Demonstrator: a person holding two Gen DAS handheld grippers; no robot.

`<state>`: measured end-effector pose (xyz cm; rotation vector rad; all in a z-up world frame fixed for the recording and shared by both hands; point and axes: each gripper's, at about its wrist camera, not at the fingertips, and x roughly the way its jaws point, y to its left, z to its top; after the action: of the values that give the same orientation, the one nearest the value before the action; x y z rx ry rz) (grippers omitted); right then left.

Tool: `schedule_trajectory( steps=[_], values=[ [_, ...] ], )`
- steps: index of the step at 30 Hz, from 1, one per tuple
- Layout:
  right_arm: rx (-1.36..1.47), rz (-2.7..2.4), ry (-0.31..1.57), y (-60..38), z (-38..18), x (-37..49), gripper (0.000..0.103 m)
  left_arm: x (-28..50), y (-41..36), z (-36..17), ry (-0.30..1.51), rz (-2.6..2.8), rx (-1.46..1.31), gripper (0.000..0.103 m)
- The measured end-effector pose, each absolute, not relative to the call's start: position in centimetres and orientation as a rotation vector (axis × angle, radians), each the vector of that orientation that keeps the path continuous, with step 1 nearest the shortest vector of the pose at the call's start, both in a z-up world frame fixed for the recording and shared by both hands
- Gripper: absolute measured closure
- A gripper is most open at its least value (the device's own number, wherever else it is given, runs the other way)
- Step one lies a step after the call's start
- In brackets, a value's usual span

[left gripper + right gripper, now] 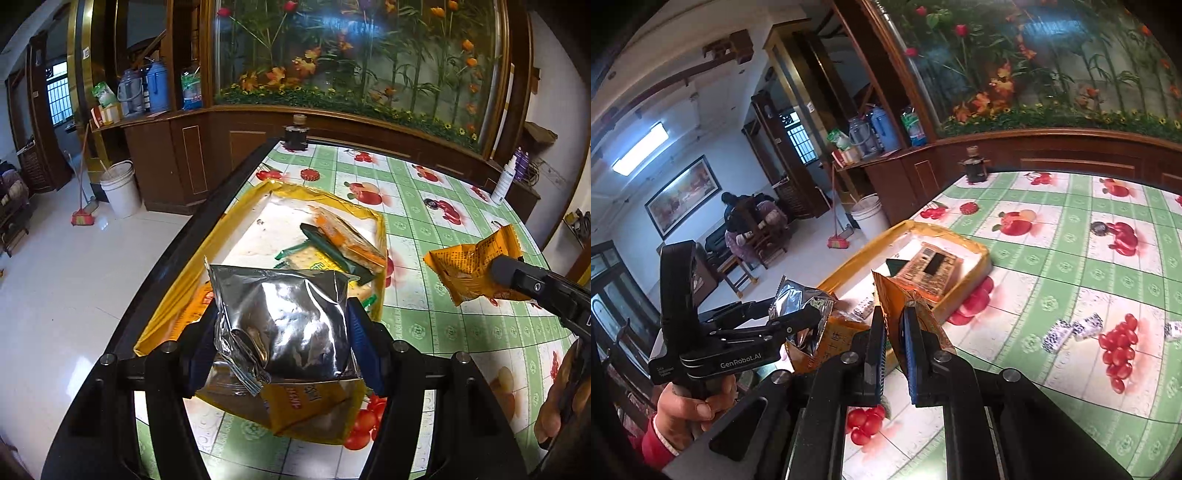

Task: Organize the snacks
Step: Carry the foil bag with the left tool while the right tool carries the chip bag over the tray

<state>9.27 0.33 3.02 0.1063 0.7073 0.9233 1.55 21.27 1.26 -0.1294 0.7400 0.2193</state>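
- L gripper [282,325]: blue ribbed pads clamped on both sides of a silver foil snack bag [284,314] w/ yellow printed lower half; foil crinkled, mirror-shiny, serrated top edge; bag held above the near end of the tray
- From the right wrist cam same L gripper [798,317] is a black body marked GenRobot.AI, gripped by a hand [690,402] w/ red sleeve; silver bag [801,314] pokes out of its tips
- R gripper [894,332]: jaws nearly together, pinching the edge of an orange snack packet [905,295], thin crumpled plastic film, zigzag-cut edge
- In left wrist cam the orange packet [469,266] hangs off the R gripper [495,271] tip, lifted over the tablecloth, right of the tray, apart from it
- Tray [177,295]: shallow rectangular, yellow rim, white floor, sits at table's left edge; holds flat cracker packs – green-white one [310,258], dark green one [332,251], orange one [347,236] stacked overlapping
- Tablecloth [443,332]: glossy vinyl, green-white checks w/ red fruit prints
- Small blue-white wrapped candies [1071,332] loose on cloth, well right of tray
- Dark squat jar [295,134] at table's far end; white spray bottle [504,181] at far right edge
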Motion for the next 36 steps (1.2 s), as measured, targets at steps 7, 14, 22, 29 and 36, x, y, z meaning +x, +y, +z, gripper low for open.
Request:
schedule_trajectory(
  steps=[7, 14, 22, 29, 36],
  values=[
    [0.099, 0.947, 0.709, 2.1, 3.2, 9.3, 0.094, 1.3, 22.4, 1.1, 0.738, 0.244, -0.136, 0.039],
    [0.09, 0.972, 0.709, 3.7, 3.1, 9.4, 0.094, 1.2, 23.5, 1.0, 0.732, 0.273, -0.138, 0.039],
    [0.079, 0.999, 0.707, 5.6, 3.0, 9.9, 0.094, 1.2, 24.8, 0.8, 0.734, 0.296, -0.149, 0.039],
    [0.078, 1.009, 0.701, 6.9, 3.1, 10.5, 0.094, 1.2, 25.9, 0.7, 0.735, 0.307, -0.17, 0.039],
    [0.085, 1.03, 0.702, 9.0, 3.0, 10.9, 0.094, 1.3, 26.4, 0.6, 0.738, 0.311, -0.178, 0.039]
  ],
)
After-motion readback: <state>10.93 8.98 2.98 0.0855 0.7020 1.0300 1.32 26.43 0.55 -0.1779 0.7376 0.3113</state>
